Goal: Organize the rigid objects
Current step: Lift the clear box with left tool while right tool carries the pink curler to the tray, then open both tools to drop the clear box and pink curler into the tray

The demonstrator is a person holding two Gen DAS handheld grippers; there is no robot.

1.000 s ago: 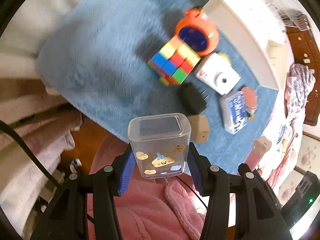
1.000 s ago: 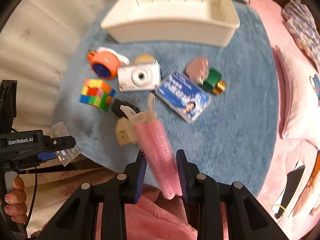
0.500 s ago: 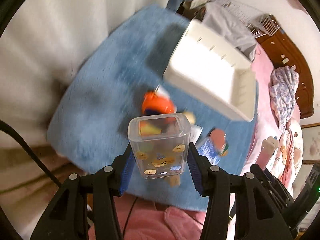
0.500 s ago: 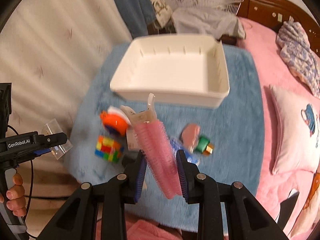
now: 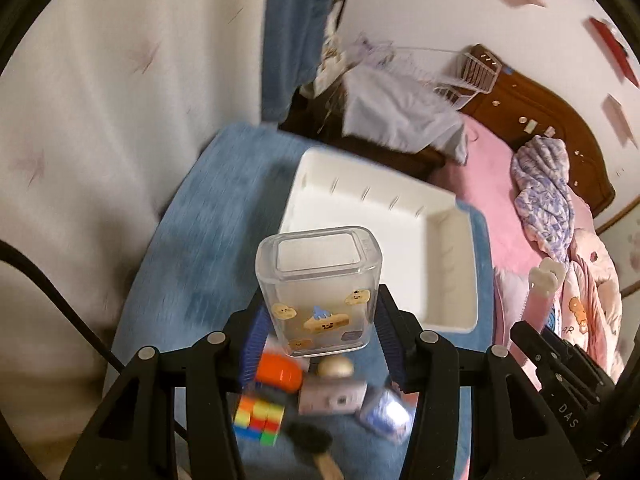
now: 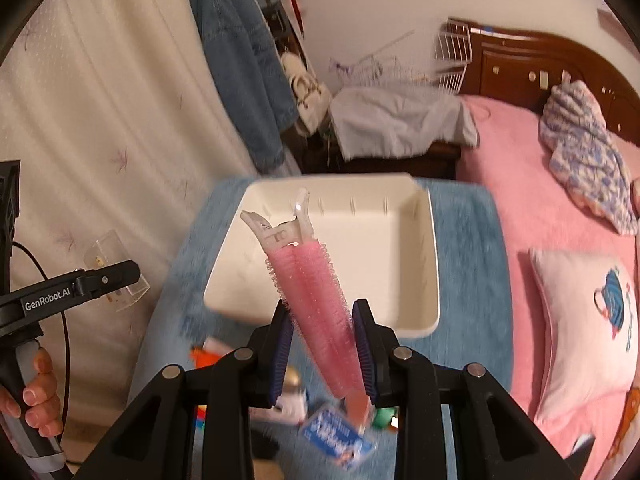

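My left gripper (image 5: 320, 336) is shut on a clear plastic box (image 5: 318, 288) with small cartoon stickers, held up over the near edge of a white tray (image 5: 448, 240). My right gripper (image 6: 324, 356) is shut on a pink hair-roller clip (image 6: 312, 292) whose white clip end points at the white tray (image 6: 424, 248). Below the left gripper lie an orange round toy (image 5: 278, 372), a colour cube (image 5: 258, 420), a small camera (image 5: 332, 398) and a blue card (image 5: 386, 416). In the right wrist view the left gripper (image 6: 120, 280) with its clear box (image 6: 112, 264) shows at the left.
The tray and loose things rest on a blue fluffy rug (image 5: 208, 248) beside a white curtain (image 5: 100, 120). A pink bed (image 6: 540, 184) with a pillow (image 6: 588, 328) lies to the right. Behind the tray are a grey cloth (image 6: 400, 120) and wire racks (image 6: 452, 56). A hand (image 6: 36, 400) holds the left gripper's handle.
Both grippers have risen and tilted up toward the white tray, each keeping its grip. The tray has come from the far edge to the middle of both views; the loose things dropped to the bottom.
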